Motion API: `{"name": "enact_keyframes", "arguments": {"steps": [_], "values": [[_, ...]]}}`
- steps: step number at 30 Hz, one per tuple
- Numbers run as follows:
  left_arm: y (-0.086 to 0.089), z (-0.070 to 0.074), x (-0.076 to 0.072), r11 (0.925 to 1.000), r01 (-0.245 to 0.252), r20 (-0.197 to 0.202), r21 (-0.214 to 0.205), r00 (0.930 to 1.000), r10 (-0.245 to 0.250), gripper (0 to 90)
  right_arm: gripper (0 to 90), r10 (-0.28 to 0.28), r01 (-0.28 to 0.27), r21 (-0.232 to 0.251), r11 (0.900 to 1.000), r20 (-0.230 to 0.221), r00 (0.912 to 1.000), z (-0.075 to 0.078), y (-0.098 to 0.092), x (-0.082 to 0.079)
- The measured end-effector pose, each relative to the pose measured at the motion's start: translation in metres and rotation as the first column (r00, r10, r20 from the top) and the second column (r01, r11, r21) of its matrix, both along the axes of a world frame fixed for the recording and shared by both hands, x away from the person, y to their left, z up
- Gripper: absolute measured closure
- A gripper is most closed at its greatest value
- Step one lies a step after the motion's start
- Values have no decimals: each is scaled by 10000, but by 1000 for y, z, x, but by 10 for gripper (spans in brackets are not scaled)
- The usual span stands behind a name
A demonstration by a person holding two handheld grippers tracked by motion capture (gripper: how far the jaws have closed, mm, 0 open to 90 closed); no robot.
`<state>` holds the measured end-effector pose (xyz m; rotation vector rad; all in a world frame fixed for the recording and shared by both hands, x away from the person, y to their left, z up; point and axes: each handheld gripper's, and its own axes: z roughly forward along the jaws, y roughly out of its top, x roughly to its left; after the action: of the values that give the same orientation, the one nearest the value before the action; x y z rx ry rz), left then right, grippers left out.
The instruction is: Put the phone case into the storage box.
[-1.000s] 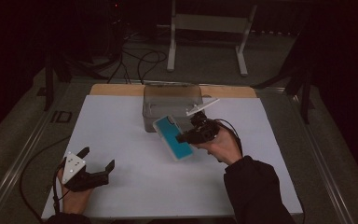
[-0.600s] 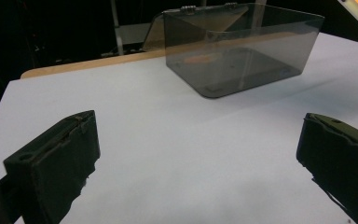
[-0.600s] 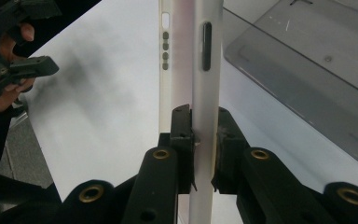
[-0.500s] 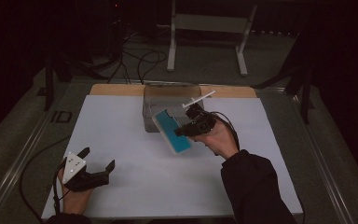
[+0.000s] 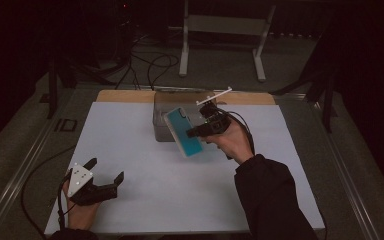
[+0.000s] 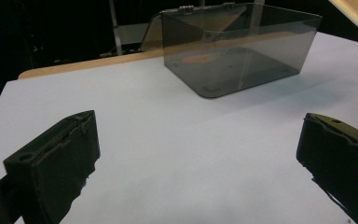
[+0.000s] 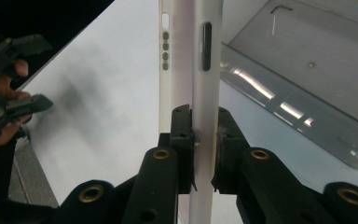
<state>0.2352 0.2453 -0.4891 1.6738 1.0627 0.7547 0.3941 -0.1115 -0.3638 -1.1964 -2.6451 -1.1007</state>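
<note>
In the high view my right gripper [image 5: 196,131] is shut on a flat teal phone [image 5: 182,132], lifted and tilted above the table just in front of a clear grey plastic box [image 5: 161,120]. The right gripper view shows the phone [image 7: 200,56] edge-on, its pale side with buttons and holes clamped between my right gripper's [image 7: 204,126] pads. The box [image 7: 307,70] lies open just past it. My left gripper [image 5: 106,169] rests near the table's front left, open with nothing between its jaws. In the left gripper view, that gripper [image 6: 200,154] faces the box [image 6: 237,51].
A white sheet [image 5: 130,145] covers the table, with a wooden strip [image 5: 125,96] along its far edge. The box's lid [image 6: 191,21] stands open behind it. Cables and a metal stand [image 5: 220,30] lie on the dark floor beyond the table.
My right gripper has carried the phone a little up and toward the box. The left gripper has stayed where it was.
</note>
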Motion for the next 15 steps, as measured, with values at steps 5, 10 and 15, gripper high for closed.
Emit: {"name": "enact_keyframes", "arguments": {"steps": [5,10,15], "values": [[0,0,0,10000,-32,23,-41,10000,32,2,815,-161,161,-95,9998,0,9999,3,3,5],[1,1,-1,9999,-133,117,-6,9998,133,3,815,-442,442,-331,9985,1,9990,6,4,13],[2,1,-1,9998,-187,124,-47,9997,187,3,816,-665,661,-328,9973,-116,9977,8,3,19]]}}
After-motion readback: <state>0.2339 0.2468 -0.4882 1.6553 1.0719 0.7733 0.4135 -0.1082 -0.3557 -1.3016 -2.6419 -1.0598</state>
